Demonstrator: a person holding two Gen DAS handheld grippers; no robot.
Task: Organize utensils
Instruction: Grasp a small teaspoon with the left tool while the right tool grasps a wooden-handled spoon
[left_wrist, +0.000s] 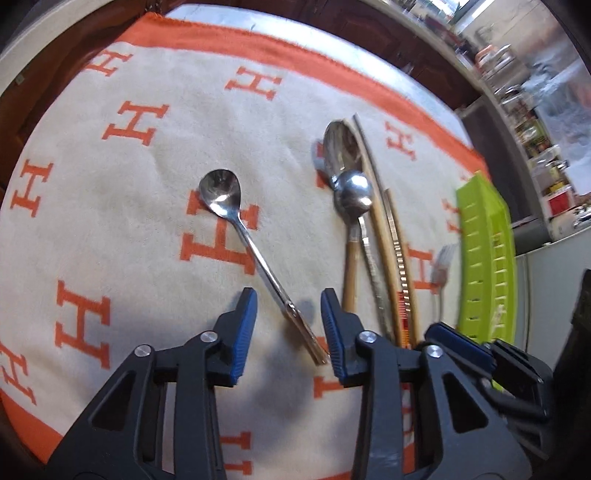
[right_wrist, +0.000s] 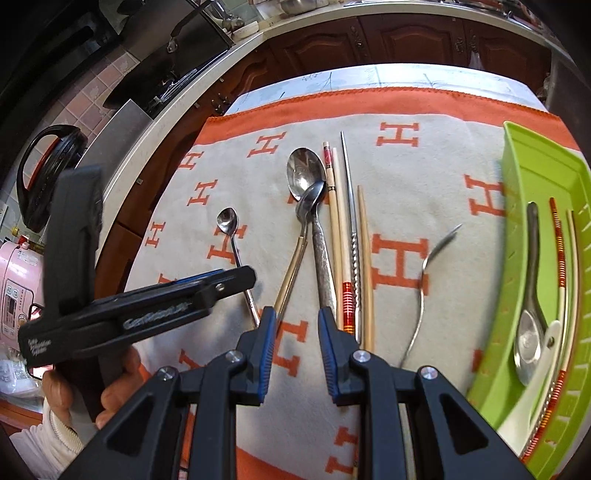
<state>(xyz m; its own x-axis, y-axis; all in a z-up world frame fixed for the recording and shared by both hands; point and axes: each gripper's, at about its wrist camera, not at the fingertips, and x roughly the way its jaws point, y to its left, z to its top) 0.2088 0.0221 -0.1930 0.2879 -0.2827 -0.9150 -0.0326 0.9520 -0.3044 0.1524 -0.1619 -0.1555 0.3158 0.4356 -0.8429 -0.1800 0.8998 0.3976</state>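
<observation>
A small steel spoon (left_wrist: 221, 192) lies on the patterned cloth (left_wrist: 110, 206), its handle end running between the fingers of my open left gripper (left_wrist: 288, 295), just above it. To the right lie two overlapping spoons (left_wrist: 351, 184), several chopsticks (left_wrist: 391, 251) and a fork (left_wrist: 441, 266). The right wrist view shows the small spoon (right_wrist: 227, 218), the two spoons (right_wrist: 308, 184), chopsticks (right_wrist: 351, 236) and fork (right_wrist: 424, 273). My right gripper (right_wrist: 295, 314) hangs open above the handles of the two spoons. The left gripper (right_wrist: 221, 280) reaches in from the left.
A green slotted tray (right_wrist: 532, 177) at the right holds a spoon, a white ladle-like spoon and chopsticks; it appears as the tray (left_wrist: 487, 258) in the left view. Wooden cabinets and a kitchen counter surround the table. A person's hand (right_wrist: 110, 391) holds the left tool.
</observation>
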